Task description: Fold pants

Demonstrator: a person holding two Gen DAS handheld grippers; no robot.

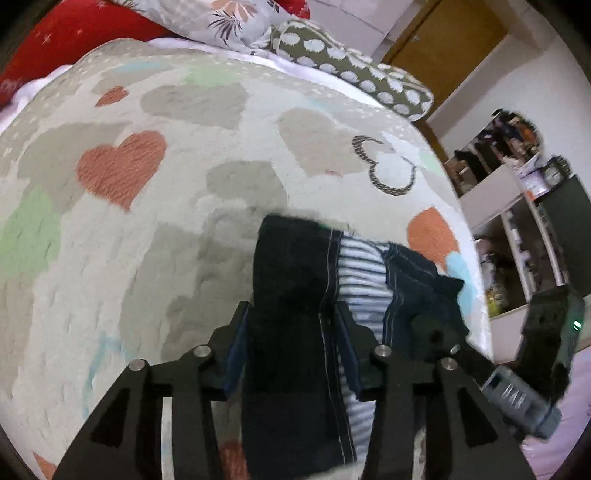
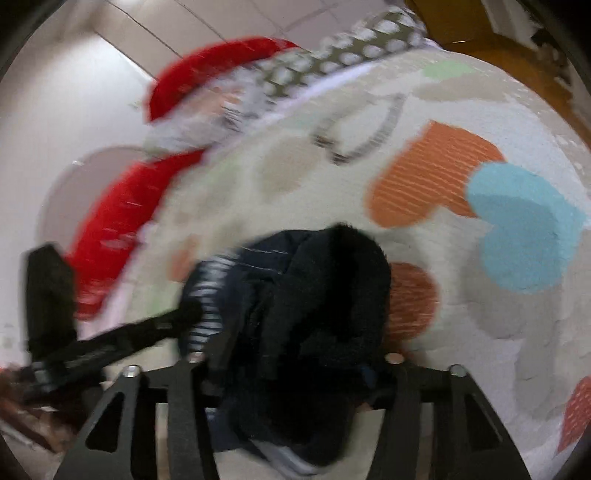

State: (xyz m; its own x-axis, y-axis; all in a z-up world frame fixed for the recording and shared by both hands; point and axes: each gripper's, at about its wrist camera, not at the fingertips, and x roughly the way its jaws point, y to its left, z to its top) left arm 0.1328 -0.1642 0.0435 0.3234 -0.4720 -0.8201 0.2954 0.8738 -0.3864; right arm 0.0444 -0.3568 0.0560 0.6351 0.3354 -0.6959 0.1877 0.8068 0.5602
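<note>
Two grippers: both black two-finger tools are on one bundle of cloth, each seen from its own wrist camera.
Left gripper [image 1: 291, 332]: its jaws stand either side of a dark fold, and the blue-edged fingers [image 1: 236, 354] look pressed to the cloth, so it is grasping the pants.
Right gripper [image 2: 295, 354]: partly spread, with a thick dark wad filling the gap between its jaws; the view is badly blurred, but the cloth sits wedged in its grasp.
Dark navy denim pants with white stitching [image 1: 288, 280]: bunched between the two tools, a blue-and-white striped lining [image 1: 360, 266] showing at the opened waist; the far end lies down on the bed.
Cream fleece blanket printed with orange, grey, green and blue hearts [image 1: 155, 229]: spread beneath the pants and covering the bed.
Olive cushion with white scalloped dots [image 1: 354, 70]: lying along the blanket's far edge.
Red blanket with small white marks [image 1: 74, 40]: heaped beyond the cream one, next to a pale floral pillow [image 1: 229, 18].
White shelving unit [image 1: 517, 229]: off beside the bed, crowded with small items too blurred to name.
</note>
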